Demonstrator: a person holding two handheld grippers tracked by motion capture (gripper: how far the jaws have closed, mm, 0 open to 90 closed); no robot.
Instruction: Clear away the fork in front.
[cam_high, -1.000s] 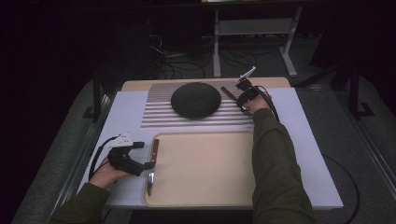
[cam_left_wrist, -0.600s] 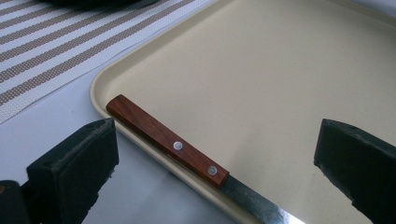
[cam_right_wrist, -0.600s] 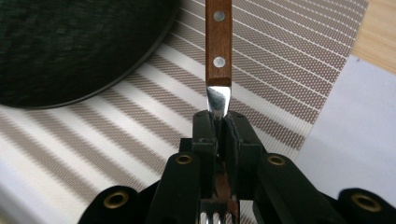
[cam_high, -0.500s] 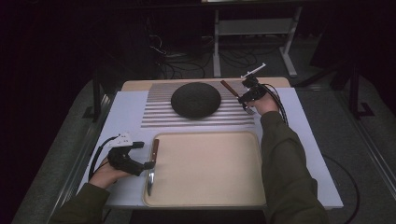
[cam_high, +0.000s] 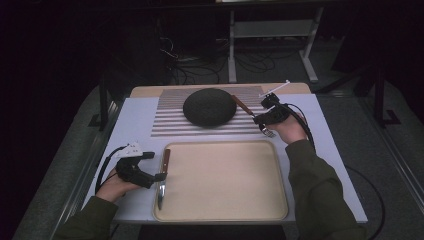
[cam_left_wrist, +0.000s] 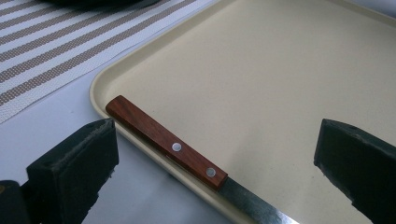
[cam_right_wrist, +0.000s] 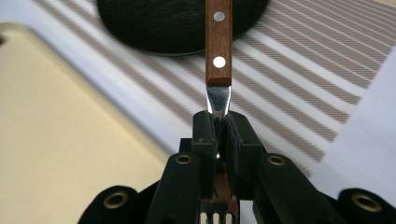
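My right gripper (cam_high: 261, 120) is shut on the metal neck of a wooden-handled fork (cam_high: 242, 105). It holds the fork just above the striped placemat (cam_high: 170, 122), to the right of a dark round dome (cam_high: 209, 106). In the right gripper view the fork handle (cam_right_wrist: 218, 42) points away from my right gripper (cam_right_wrist: 220, 123), and the tines (cam_right_wrist: 218, 217) show behind the jaws. My left gripper (cam_high: 154, 166) rests open at the left rim of the beige tray (cam_high: 225, 180). A wooden-handled knife (cam_left_wrist: 166, 142) lies on that rim, between my left gripper's (cam_left_wrist: 215, 140) jaws but untouched.
The tray (cam_right_wrist: 56, 140) sits in front of the placemat (cam_right_wrist: 299, 70) on a white-covered table. The dark dome (cam_right_wrist: 163, 23) stands at the middle of the placemat. Cables trail from both grippers, and a metal frame and wires lie on the floor beyond the table.
My right hand has lifted and drawn back toward the tray side with the fork in its jaws. The left hand and the knife have stayed put.
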